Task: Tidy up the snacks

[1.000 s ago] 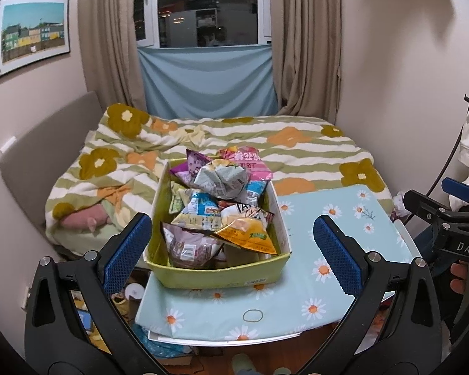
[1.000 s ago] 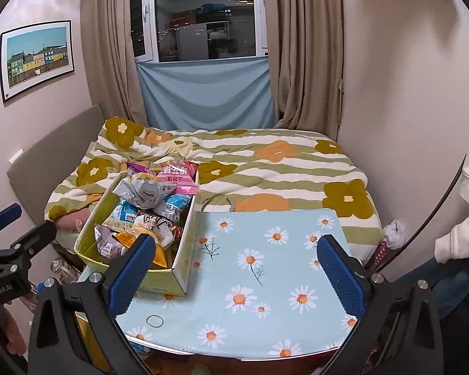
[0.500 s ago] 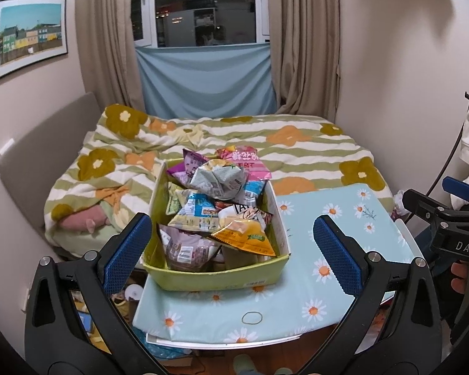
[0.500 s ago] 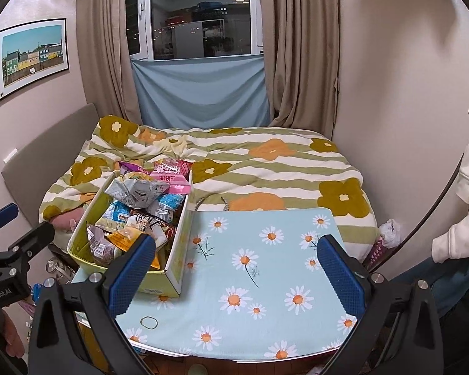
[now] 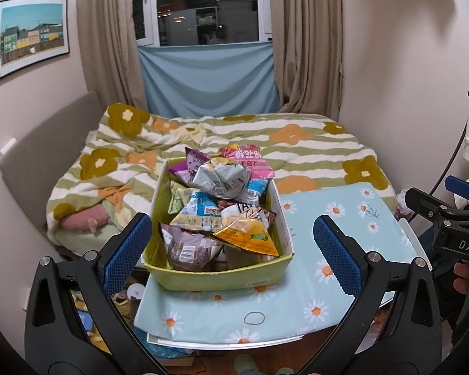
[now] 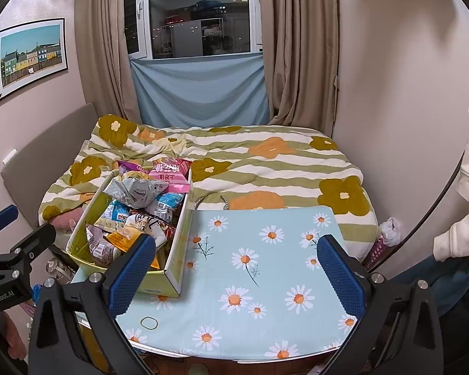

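Observation:
A yellow-green box piled with several snack bags stands on the left part of a small table covered in a light-blue daisy cloth. An orange bag, a purple bag and a grey crumpled bag lie on top, with a pink bag at the far end. My left gripper hovers open in front of the box, empty. My right gripper is open over the bare cloth to the right of the box, also empty.
A bed with a striped flower blanket lies behind the table. A rubber band rests on the cloth near the front edge. Clutter sits on the floor left of the table. A wall and a person's white sleeve are at the right.
Both grippers have drifted slightly, so the box and table sit a little differently in view. The jaws stay open and nothing was picked up.

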`<state>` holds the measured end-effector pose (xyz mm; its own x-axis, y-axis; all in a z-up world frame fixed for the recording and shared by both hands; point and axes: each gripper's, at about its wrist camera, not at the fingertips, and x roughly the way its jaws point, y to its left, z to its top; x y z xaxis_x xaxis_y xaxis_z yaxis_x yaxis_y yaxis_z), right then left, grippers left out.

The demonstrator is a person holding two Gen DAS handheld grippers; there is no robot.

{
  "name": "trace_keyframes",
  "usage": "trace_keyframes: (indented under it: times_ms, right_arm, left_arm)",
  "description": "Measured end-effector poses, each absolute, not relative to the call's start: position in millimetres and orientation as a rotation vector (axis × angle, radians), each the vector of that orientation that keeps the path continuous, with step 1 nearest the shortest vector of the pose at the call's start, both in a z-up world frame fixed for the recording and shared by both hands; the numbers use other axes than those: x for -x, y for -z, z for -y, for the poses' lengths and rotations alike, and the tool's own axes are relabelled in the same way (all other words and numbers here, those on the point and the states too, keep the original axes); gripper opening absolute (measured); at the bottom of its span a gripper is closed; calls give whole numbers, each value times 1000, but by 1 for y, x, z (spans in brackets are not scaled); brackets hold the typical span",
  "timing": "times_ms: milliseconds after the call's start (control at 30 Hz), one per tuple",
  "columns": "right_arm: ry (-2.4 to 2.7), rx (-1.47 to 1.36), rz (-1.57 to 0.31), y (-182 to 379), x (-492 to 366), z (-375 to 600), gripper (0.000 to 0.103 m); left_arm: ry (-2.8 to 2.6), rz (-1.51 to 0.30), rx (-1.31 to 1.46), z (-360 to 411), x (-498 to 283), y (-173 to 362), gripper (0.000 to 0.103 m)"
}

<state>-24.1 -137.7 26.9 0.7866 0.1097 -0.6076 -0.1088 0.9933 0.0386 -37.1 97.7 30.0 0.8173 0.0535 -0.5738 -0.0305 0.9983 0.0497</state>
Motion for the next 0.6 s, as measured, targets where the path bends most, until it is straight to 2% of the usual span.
trace_keyframes:
  times_ms: [600]
  right_arm:
    - [-118, -2, -656, -27, 23, 138, 103]
  left_arm:
    - [-61, -614, -40, -97, 33, -29, 103]
